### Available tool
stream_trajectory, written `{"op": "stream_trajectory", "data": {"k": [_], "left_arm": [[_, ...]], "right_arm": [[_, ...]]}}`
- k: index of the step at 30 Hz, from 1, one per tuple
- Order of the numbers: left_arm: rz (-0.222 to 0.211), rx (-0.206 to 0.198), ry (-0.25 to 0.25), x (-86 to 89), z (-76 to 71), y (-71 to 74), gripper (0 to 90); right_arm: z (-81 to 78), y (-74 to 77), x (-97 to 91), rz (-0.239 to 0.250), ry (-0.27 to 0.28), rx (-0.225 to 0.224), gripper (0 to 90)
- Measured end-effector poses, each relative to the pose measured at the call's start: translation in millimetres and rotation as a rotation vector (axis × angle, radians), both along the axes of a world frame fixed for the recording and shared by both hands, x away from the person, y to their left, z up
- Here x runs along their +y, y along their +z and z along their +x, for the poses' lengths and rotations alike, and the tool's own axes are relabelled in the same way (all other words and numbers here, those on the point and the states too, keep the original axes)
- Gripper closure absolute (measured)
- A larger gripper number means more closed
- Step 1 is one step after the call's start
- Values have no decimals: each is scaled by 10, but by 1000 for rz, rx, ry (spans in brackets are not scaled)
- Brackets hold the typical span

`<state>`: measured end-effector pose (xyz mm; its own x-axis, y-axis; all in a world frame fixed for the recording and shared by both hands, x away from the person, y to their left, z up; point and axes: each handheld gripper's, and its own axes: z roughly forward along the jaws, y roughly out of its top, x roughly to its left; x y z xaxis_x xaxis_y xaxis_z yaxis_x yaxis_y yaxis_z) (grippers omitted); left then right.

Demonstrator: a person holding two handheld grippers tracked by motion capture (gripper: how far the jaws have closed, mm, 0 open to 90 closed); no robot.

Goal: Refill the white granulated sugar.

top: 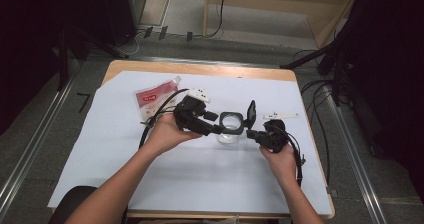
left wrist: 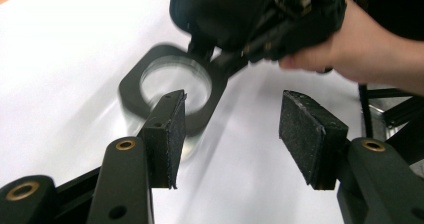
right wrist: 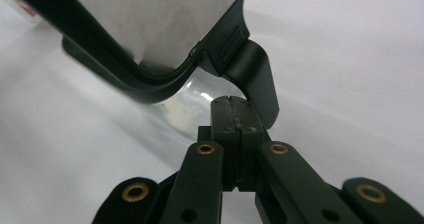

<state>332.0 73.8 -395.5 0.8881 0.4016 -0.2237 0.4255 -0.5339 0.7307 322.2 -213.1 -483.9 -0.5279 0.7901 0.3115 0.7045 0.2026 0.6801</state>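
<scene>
We have the table (top: 150, 71) spread with a white sheet (top: 200, 179), and our work sits a little right of its centre, nearer the far edge than the near one. There stands a clear jar (top: 227, 137) with a black square collar (top: 232, 120) round its mouth and a hinged lid (top: 251, 115) flipped upright on the collar's right side. Our right gripper (top: 254, 134) comes in from the right edge, jaws pressed fully together in its own view, tips right against the hinge tab (right wrist: 257, 79); whether anything is pinched between them we cannot tell. Our left gripper (top: 216, 129) reaches from the left, jaws standing about half open with nothing between the pads (left wrist: 309, 129), the collar just beyond them. We judge the step in hand is steadying or working that lid, so we want the right hand (top: 280, 160) dead still at the hinge while the left hand (top: 165, 134) squares its pads to opposite flat sides of the collar, not the glass, and closes gently; a skewed bite could tip the jar. Toward the far left corner lies a white pouch (top: 152, 101) with a red label, its writing too small to read. A small white piece (top: 281, 116) lies toward the right edge.
</scene>
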Motion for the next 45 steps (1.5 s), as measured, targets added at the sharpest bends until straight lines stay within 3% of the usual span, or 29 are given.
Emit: {"op": "stream_trajectory", "data": {"k": [8,14,21,25,31,36,40,45], "left_arm": [[-10,16,63,273,-80,-62,460],[32,18,45,395,-174,-82,481],[22,32,65,530,-202,-66,486],[10,29,89,628,-213,-46,504],[-1,27,110,740,-208,-48,541],[-6,41,124,843,-209,-71,543],[-2,85,138,931,-176,-87,496],[-4,88,150,1021,-169,-83,487]], "right_arm": [[124,-16,-51,-5,-36,-14,900],[66,38,-100,11,-30,-3,881],[-166,133,-89,10,6,-23,827],[-301,189,-63,49,25,-25,802],[-496,252,120,36,104,-60,766],[-557,259,262,32,156,-75,738],[-548,234,332,34,178,-61,675],[-536,228,387,57,194,-61,636]]}}
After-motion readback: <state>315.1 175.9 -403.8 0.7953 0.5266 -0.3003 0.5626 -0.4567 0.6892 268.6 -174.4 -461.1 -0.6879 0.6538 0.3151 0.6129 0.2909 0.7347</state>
